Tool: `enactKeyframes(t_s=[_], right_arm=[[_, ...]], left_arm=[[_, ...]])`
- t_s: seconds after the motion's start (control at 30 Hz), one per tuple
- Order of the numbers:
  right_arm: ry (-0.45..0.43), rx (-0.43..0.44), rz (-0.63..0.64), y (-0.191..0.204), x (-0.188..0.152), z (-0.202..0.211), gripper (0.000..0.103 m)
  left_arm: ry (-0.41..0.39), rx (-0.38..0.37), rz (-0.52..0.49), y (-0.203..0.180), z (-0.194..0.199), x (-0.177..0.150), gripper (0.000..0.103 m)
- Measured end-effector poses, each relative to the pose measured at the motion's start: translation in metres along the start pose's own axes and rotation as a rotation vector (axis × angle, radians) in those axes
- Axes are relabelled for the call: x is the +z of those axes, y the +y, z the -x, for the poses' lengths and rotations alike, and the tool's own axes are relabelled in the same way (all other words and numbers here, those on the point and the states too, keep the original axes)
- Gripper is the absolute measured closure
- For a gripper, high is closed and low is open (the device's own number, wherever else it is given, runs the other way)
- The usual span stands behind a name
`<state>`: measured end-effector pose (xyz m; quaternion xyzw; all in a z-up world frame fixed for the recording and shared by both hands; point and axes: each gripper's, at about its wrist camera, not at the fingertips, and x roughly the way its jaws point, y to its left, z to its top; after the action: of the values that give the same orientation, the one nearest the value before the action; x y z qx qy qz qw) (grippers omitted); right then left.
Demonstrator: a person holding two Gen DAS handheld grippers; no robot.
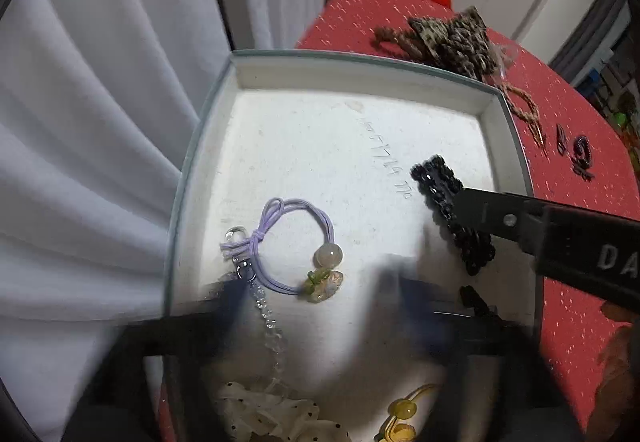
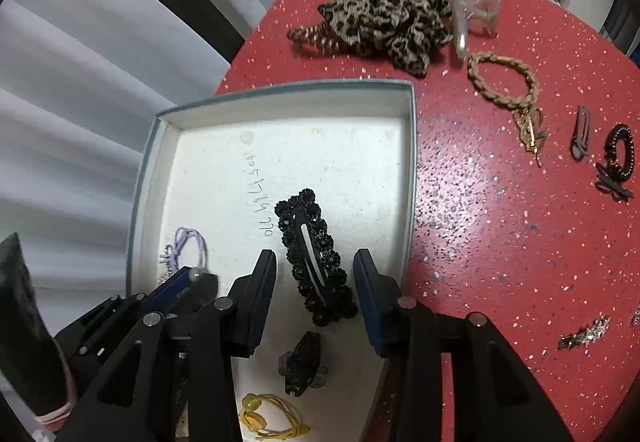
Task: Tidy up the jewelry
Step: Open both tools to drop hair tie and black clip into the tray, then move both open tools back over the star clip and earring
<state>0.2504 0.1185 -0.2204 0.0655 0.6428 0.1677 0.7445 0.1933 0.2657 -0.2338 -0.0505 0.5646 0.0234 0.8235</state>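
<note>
Right claw (image 2: 316, 274): jaws part-open, straddling the black clip (image 2: 318, 258). Clip lies flat on the tray (image 2: 280, 98) floor, lengthwise between the two fingers, a gap on either side; pads not pressing on it. No grip.

Left claw (image 1: 316, 306): fingers blurred in its own view, spread wide at the lower edge of frame. Nothing between them. Purple tie (image 1: 290, 250) lies just ahead of it on the tray floor, with a clear bead chain (image 1: 268, 318) running back under the left finger.

In the tray, nearer than the right claw's tips: one small dark clip (image 2: 302, 362), one yellow tie (image 2: 272, 422). One white dotted scrunchie (image 1: 272, 414) at the near edge by the left claw.

On the red table (image 2: 500, 222), right of and beyond the right claw: one leopard scrunchie (image 2: 392, 22), one clear claw-clip (image 2: 472, 14), one braided bracelet (image 2: 504, 86), one mauve clip (image 2: 582, 132), one black coil tie (image 2: 618, 158), one sparkly clip (image 2: 586, 334).
</note>
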Motion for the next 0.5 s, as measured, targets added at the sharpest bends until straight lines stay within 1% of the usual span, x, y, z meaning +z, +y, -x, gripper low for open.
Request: enactKeyframes(t_s=[0.03,0.1,0.27,0.37,0.4,0.43,0.5], right_arm=[[-0.007,0.005,-0.001,0.000,-0.001,0.004,0.056],[-0.034,0.009,-0.003,-0.001,-0.004,0.012,0.053],[-0.076,0.016,-0.026,-0.010,-0.012,0.031,0.051],[-0.104,0.013,-0.040,-0.015,-0.019,0.044,0.043],[-0.116,0.014,-0.041,-0.017,-0.022,0.047,0.042],[-0.117,0.011,-0.049,-0.019,-0.026,0.052,0.042],[-0.117,0.008,-0.062,-0.027,-0.035,0.057,0.042]], left_arm=[[-0.015,0.003,0.001,0.000,0.003,0.000,0.014],[0.000,-0.008,-0.006,-0.002,0.005,0.000,0.014],[0.005,-0.002,-0.017,-0.006,0.011,-0.001,0.014],[0.004,0.004,-0.024,-0.007,0.017,-0.002,0.014],[0.004,0.008,-0.027,-0.008,0.020,-0.003,0.013],[0.004,0.013,-0.028,-0.009,0.021,-0.003,0.000],[-0.011,0.020,-0.022,-0.008,0.028,-0.005,0.000]])
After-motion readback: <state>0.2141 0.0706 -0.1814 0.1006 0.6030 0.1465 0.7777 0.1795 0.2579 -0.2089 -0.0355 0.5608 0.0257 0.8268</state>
